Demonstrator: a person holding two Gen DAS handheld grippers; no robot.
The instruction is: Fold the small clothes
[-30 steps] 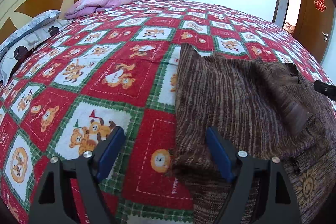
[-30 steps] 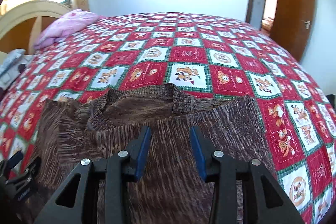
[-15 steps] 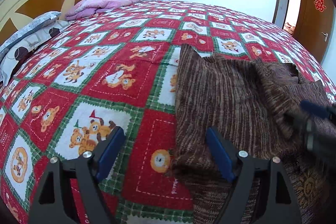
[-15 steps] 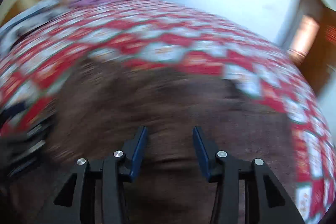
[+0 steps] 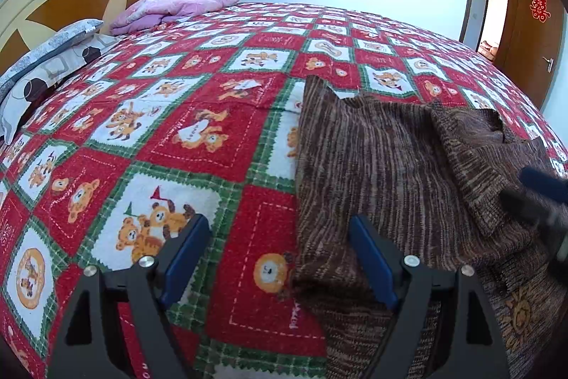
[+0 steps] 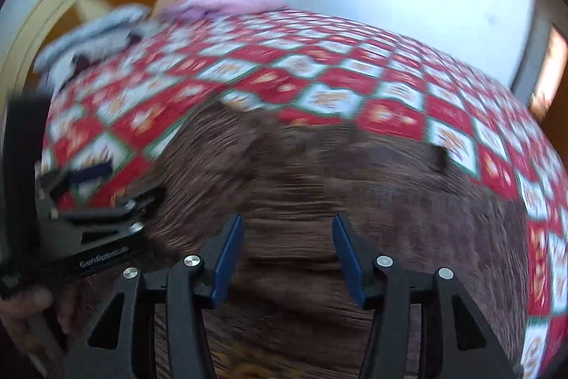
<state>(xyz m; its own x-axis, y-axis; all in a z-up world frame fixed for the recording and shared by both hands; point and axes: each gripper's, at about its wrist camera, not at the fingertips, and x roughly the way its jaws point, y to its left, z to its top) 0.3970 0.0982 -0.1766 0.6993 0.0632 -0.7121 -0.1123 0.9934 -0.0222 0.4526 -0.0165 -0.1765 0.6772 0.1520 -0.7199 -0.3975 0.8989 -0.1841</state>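
Our left gripper (image 5: 278, 260) hovers, jaws wide, astride the left edge of the brown sweater (image 5: 397, 173), which lies on the bedspread (image 5: 198, 116). Our right gripper (image 6: 287, 249), jaws apart and empty, hangs over its middle. We should pinch only the edge and fold evenly.

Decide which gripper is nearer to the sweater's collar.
Right. The right gripper hovers open over the brown sweater, near its collar; the left gripper straddles the sweater's left edge, farther away.

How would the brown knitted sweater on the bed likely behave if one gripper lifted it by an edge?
The brown knitted sweater already lies in soft folds, so it would probably droop limply. Its thick, ribbed knit suggests some weight, and good grip against the fleecy bedspread.
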